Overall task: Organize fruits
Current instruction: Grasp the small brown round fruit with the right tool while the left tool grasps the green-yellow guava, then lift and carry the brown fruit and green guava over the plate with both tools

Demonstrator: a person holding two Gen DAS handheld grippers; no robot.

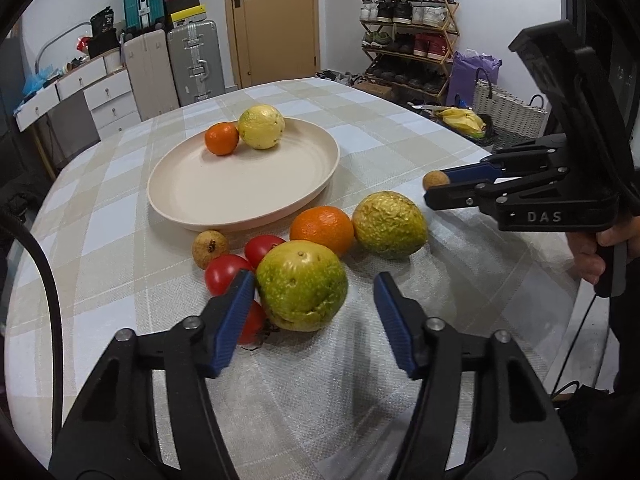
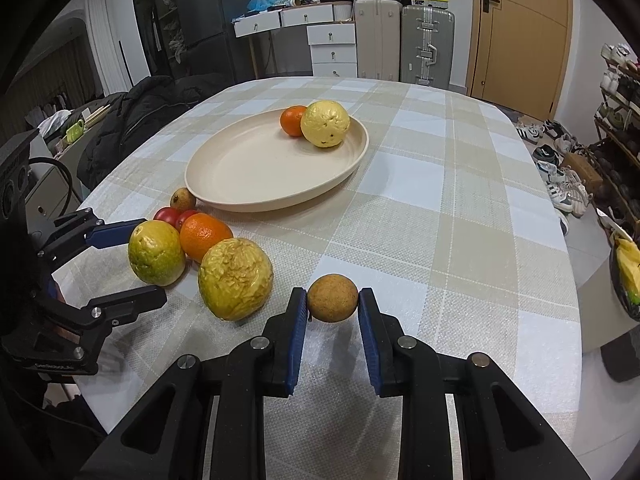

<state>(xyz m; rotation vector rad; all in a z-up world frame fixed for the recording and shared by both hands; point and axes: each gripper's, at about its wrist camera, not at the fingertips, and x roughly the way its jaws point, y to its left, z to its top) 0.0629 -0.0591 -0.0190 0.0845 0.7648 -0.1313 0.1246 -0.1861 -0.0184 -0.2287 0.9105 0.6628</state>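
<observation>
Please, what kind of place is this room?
Probably a home dining or entry area: a shoe rack full of shoes, suitcases by a wooden door, and a table with a checked tablecloth.

Counter point(image 2: 440, 208) cloth is a beige and white check. Plate point(image 2: 256, 176) is plain cream, carrying an orange mandarin point(image 2: 291, 120) and a pale yellow fruit point(image 2: 326, 123). Nearby: red tomatoes point(image 1: 228, 276), yellow-green mottled fruit point(image 1: 302, 284), tan little ball point(image 2: 332, 298). Gripper pads point(image 2: 297, 340) are blue on black.

Third tomato point(image 1: 252, 322) — mostly hidden (behind left finger).
</observation>
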